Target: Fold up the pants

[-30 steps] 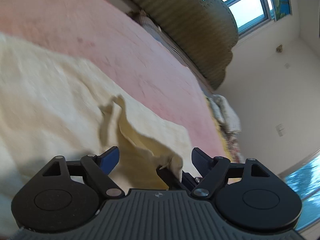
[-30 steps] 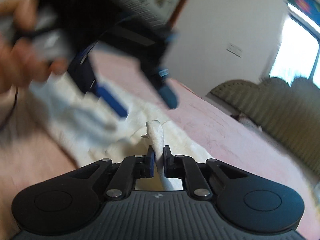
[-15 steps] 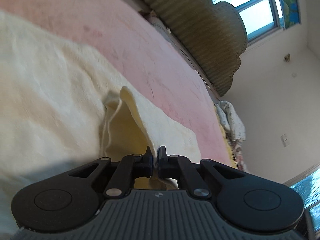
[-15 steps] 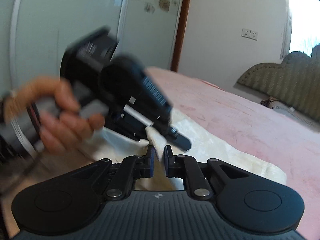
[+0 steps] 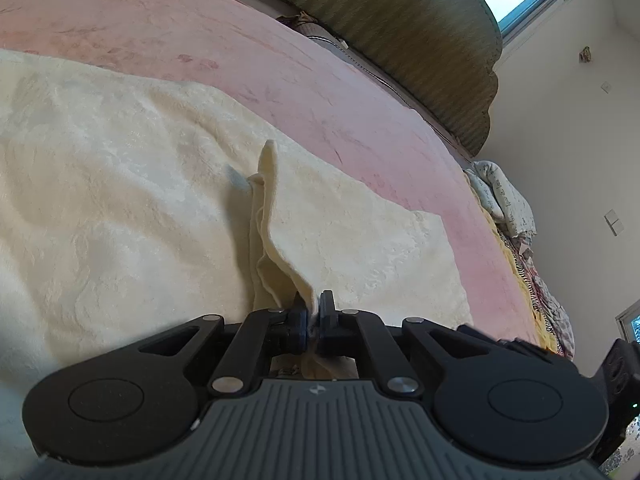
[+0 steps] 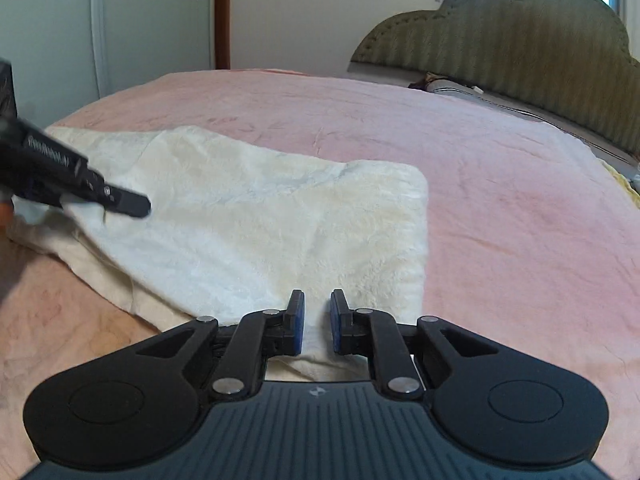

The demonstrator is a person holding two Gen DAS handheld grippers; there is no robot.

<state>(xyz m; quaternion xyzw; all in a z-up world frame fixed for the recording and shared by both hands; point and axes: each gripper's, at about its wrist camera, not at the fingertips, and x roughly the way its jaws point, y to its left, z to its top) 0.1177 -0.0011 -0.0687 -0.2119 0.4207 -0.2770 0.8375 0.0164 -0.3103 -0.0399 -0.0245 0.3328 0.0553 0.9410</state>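
Left wrist view showed the left gripper [image 5: 313,322] clamped tight on a raised ridge of the cream fleece pants [image 5: 120,208], which lay flat across the near side of the pink bed [image 5: 320,92], their far edge running toward the padded headboard [image 5: 420,32]. Pinched fabric stood up from the jaws in a narrow peak; the rest stayed spread. Right wrist view had the same gripper at the far left, nose on the pants near the bed's left edge, with a bit of a hand behind it. Folded corner of the pants [image 6: 400,208] sat squared off toward the bed's middle. Right gripper [image 6: 317,320] hung just over the pants' near edge, jaws slightly parted and just been opening, pads not pressing; cloth lay under the gap, not held. Risks, judged: only one side gripped, so a pull from the left could drag the whole stack and skew the fold; thick fleece could slip out of that thin pinch; right jaws could regrab only the top layer and split the layers. No containers in view, nothing held in any. Bedding heap [image 5: 500,196] at the bed's far right corner was well apart from the pants.
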